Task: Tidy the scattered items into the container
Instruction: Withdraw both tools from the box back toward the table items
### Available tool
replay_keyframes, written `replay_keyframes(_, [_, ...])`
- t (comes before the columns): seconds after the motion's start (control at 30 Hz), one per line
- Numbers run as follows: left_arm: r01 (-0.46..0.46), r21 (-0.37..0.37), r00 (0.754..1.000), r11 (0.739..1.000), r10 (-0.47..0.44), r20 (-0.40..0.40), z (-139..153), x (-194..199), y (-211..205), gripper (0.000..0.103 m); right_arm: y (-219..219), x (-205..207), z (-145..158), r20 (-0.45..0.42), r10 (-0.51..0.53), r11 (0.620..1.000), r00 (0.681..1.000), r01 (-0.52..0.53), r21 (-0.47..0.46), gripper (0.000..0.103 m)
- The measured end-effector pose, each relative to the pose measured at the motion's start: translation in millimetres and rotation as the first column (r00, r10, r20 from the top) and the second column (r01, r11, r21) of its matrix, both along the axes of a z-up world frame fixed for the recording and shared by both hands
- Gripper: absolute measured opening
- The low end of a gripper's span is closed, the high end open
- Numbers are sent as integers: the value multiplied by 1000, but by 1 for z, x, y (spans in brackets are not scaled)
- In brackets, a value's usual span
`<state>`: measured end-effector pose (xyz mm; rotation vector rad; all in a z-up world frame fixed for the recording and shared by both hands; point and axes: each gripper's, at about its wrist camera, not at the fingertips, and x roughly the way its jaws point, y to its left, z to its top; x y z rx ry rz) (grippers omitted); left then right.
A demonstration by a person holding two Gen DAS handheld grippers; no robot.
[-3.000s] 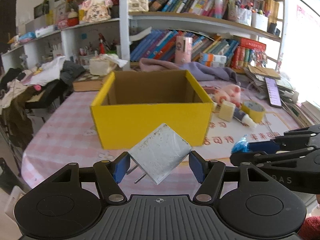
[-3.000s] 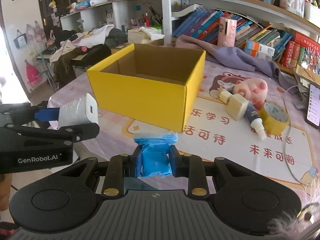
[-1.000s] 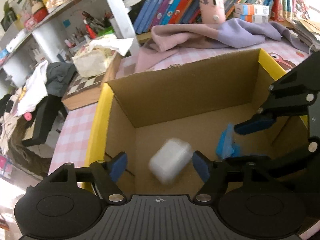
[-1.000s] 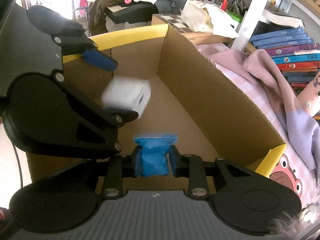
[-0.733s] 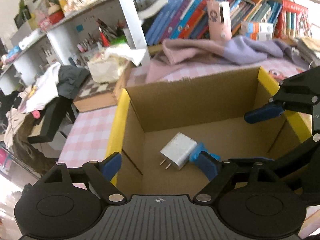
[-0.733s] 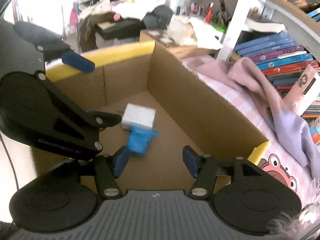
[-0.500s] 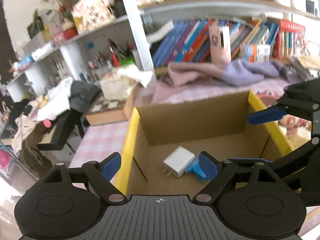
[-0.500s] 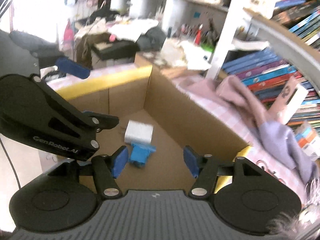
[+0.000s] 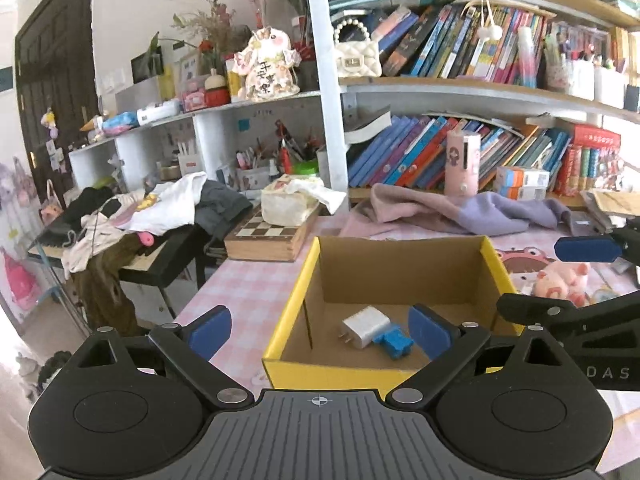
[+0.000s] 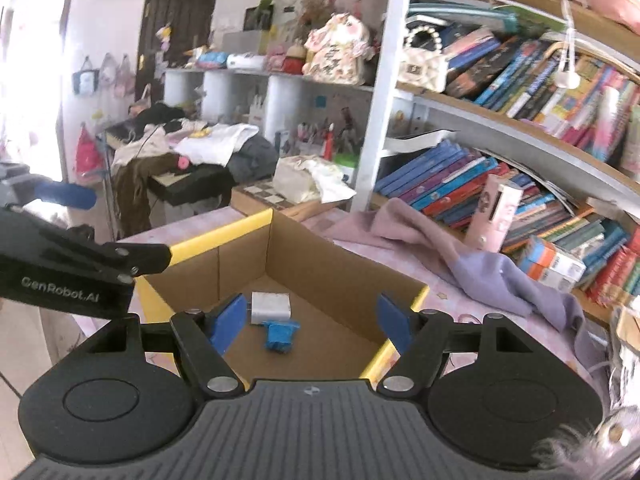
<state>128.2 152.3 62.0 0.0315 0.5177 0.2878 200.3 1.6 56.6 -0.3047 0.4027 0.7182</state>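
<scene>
The yellow cardboard box (image 9: 400, 312) stands open-topped on the surface, brown inside, its near wall low between the left jaws. On its floor lies a white plug adapter (image 9: 366, 326) on its side, two metal prongs pointing toward the box's left wall, just inside the right-hand pad of the left jaws. A small crumpled blue packet (image 9: 394, 340) lies right beside it, apparently touching, and in the right wrist view both adapter (image 10: 271, 306) and packet (image 10: 280, 335) sit nearer the left-hand pad of the right jaws.
</scene>
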Motion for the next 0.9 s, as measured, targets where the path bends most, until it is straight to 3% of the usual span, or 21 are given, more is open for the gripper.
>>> replay_keyframes(0.17, [31,-4,999,1000,-31,6,-1,-27,-10,97,-19,-33,1,0,-66,997,998,66,32,71])
replay_keyframes(0.5, [33,-101,999,994,-34,-5,-21,-71,-25,97,-55,-90,-9,7,-207,978,978,207,28,75])
replay_keyframes(0.9, [113,-97,986,989,-123,-111,-48,-85,-50,97,-81,-130,-40,-34,-377,926,926,377,7,84])
